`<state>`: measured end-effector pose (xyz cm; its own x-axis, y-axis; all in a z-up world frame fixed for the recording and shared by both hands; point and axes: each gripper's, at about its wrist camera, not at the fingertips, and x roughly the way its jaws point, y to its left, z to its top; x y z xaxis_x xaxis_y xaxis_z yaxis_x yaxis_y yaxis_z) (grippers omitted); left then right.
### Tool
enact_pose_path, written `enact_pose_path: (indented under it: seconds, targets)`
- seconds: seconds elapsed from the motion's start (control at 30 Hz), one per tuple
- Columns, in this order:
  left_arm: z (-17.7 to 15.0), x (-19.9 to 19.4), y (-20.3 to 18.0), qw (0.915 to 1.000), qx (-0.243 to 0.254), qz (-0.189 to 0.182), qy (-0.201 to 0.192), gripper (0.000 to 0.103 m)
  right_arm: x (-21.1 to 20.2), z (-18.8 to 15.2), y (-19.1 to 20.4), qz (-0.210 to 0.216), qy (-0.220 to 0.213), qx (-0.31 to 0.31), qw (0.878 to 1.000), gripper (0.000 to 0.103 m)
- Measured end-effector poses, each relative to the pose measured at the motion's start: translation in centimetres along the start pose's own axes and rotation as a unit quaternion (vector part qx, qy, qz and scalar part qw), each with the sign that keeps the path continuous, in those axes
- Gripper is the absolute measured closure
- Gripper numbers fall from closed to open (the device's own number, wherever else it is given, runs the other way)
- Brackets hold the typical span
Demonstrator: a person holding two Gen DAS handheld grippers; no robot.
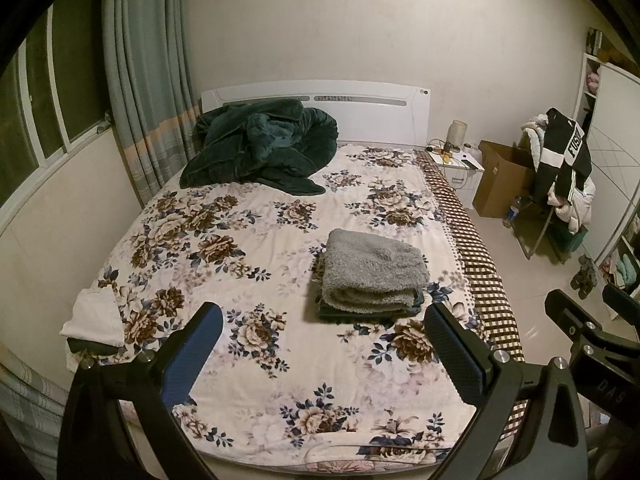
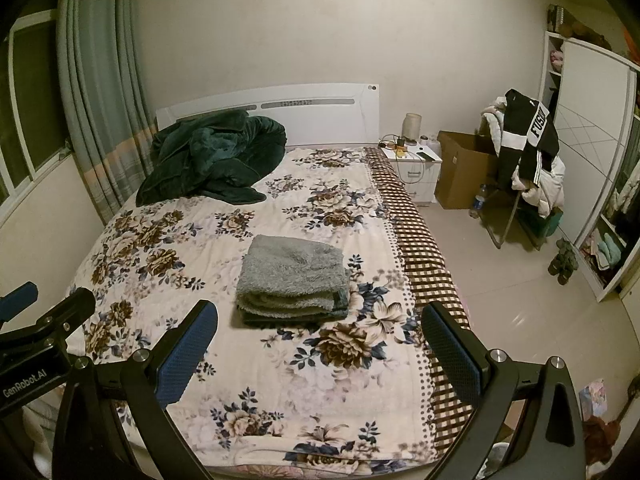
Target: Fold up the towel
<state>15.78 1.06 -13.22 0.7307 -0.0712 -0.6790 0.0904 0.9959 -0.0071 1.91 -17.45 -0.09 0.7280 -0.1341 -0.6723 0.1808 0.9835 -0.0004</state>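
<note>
A grey fluffy towel (image 1: 370, 274) (image 2: 292, 276) lies folded into a thick rectangle on the floral bed cover (image 1: 240, 240) (image 2: 200, 216), right of the bed's middle. My left gripper (image 1: 322, 320) hovers above the foot of the bed, open, nothing between its fingers, well short of the towel. My right gripper (image 2: 320, 320) is held beside it at the same height, also open and holding nothing. Part of the right gripper (image 1: 580, 320) shows at the right edge of the left wrist view, and part of the left gripper (image 2: 44, 312) at the left edge of the right wrist view.
A dark green blanket (image 1: 260, 148) (image 2: 208, 156) is heaped by the white headboard. A white cloth (image 1: 96, 316) lies at the bed's left edge. Right of the bed are a nightstand (image 2: 412, 164), a cardboard box (image 2: 464, 168), a chair piled with clothes (image 2: 528, 168) and a wardrobe (image 2: 592, 160).
</note>
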Motion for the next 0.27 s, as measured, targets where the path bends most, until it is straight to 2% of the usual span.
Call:
enact_pose_path:
  seconds: [0.27]
  targets:
    - [-0.02, -0.28, 0.16, 1.0, 0.0, 0.0, -0.003, 0.0, 0.05, 0.06, 0.08, 0.0, 0.0, 0.0, 1.0, 0.0]
